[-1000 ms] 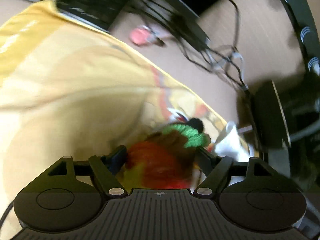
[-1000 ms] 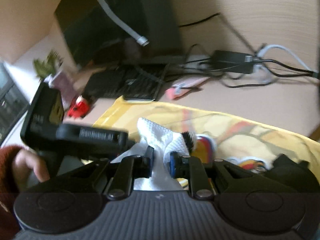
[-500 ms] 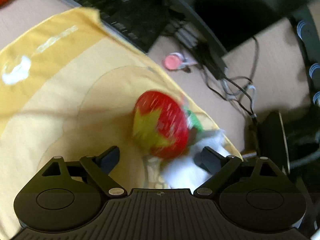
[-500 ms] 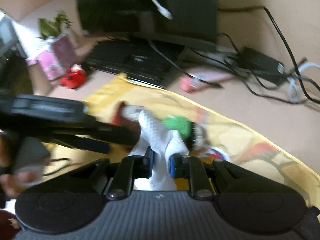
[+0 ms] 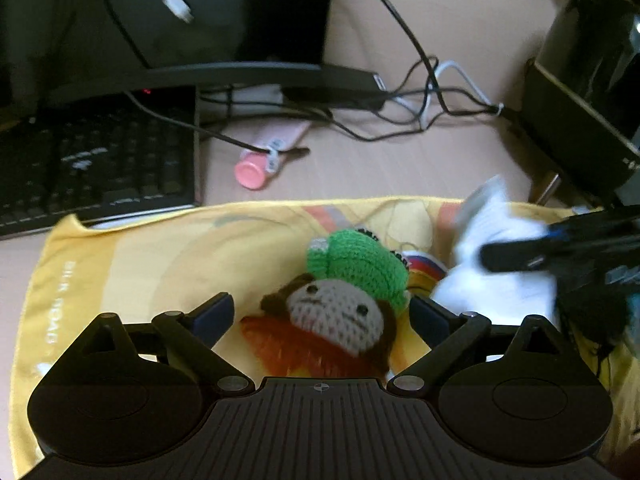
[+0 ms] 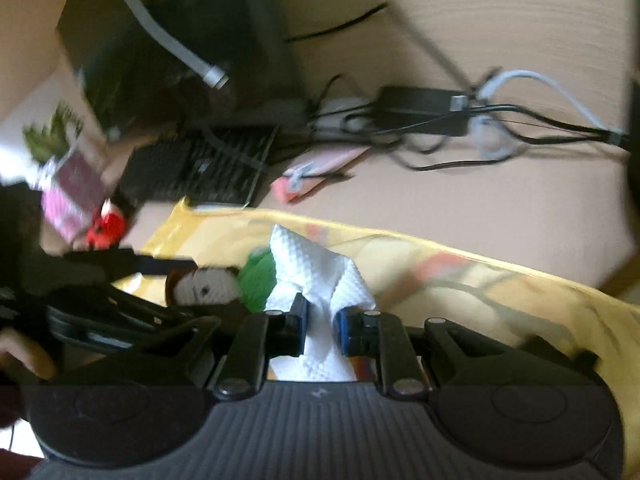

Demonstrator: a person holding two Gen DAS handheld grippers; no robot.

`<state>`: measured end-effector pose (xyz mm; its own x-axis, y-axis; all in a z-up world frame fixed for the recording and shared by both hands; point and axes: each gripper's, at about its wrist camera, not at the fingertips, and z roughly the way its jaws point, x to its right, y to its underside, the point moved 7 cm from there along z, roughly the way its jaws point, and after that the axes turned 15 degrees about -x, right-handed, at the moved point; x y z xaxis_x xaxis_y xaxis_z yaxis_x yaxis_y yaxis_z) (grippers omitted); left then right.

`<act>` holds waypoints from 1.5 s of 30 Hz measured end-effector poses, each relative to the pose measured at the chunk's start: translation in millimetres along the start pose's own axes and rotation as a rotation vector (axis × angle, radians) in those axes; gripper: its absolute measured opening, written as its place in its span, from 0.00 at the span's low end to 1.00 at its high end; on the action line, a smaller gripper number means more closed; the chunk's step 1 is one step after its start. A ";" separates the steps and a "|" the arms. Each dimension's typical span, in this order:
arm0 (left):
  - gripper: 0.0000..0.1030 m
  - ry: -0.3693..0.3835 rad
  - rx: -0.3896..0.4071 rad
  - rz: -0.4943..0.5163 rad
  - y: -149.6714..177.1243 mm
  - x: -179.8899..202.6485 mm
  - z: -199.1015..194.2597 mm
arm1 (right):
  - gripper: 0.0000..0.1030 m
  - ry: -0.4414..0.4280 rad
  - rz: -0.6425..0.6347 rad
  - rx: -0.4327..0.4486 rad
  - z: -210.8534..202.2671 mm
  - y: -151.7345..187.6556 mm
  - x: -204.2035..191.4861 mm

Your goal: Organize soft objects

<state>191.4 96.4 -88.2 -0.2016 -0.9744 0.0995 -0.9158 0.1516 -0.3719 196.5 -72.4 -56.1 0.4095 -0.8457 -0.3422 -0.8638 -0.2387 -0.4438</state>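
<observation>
Crocheted doll (image 5: pixel 340 312) on yellow cloth (image 5: pixel 160 256) between spread left jaws, right jaws clamping white towel (image 6: pixel 320 276)

The crocheted doll (image 5: pixel 340 320) has a cream face, brown hair, green hat and red-orange body. Yellow cloth (image 5: pixel 160 264) with orange patches; white waffle-textured towel (image 6: pixel 320 276); pink tube (image 5: pixel 256 168); beige desk (image 5: pixel 360 172).

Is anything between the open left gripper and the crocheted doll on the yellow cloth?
Nothing visible. The doll lies on the yellow cloth between the spread fingers of the left gripper. The right gripper, shut on a white paper towel, is off to the side, not in the gap.
</observation>
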 end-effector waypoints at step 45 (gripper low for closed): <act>0.72 0.194 -0.013 0.060 16.5 43.7 -11.2 | 0.17 0.107 0.054 -0.046 12.8 5.6 29.3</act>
<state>163.6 58.1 -79.7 -0.3175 -0.9137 0.2538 -0.9044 0.2114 -0.3706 207.4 -92.3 -79.2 0.3305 -0.9035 -0.2728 -0.8971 -0.2110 -0.3882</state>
